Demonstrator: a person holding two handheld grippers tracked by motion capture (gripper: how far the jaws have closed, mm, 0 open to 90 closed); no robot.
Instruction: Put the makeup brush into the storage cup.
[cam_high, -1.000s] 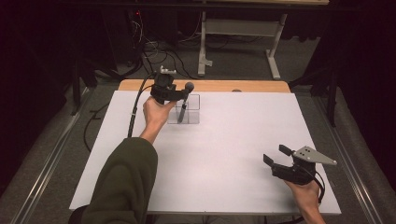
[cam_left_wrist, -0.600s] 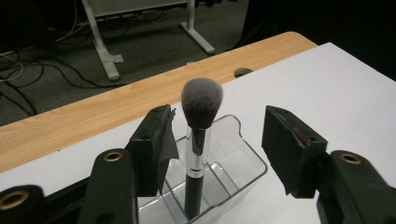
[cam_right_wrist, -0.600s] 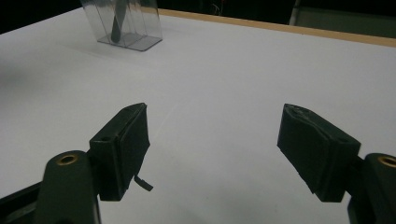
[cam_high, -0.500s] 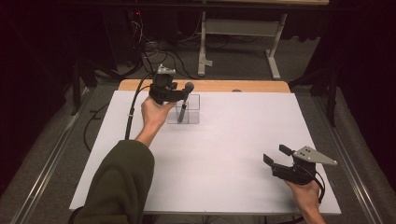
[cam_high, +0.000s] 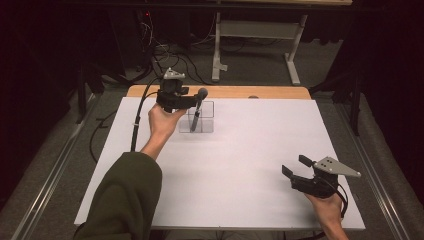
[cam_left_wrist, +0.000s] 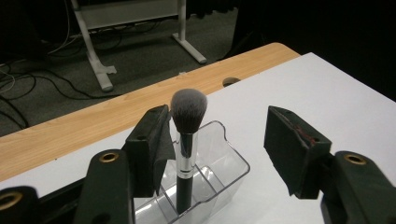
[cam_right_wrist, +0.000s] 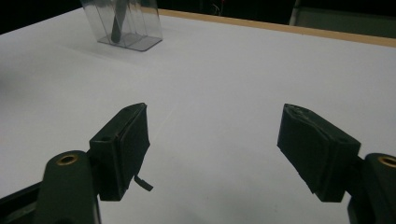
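Hand-held gripper (cam_left_wrist: 215, 140) over 1 brush (cam_left_wrist: 187, 140), 1 organizer (cam_left_wrist: 219, 172)

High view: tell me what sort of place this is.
Probably a lab or studio set up for recording, not a home. A white table stands before dark curtains, loose cables trail over grey carpet, and a bare metal stand sits behind. The person holds a camera-fitted claw in each hand.
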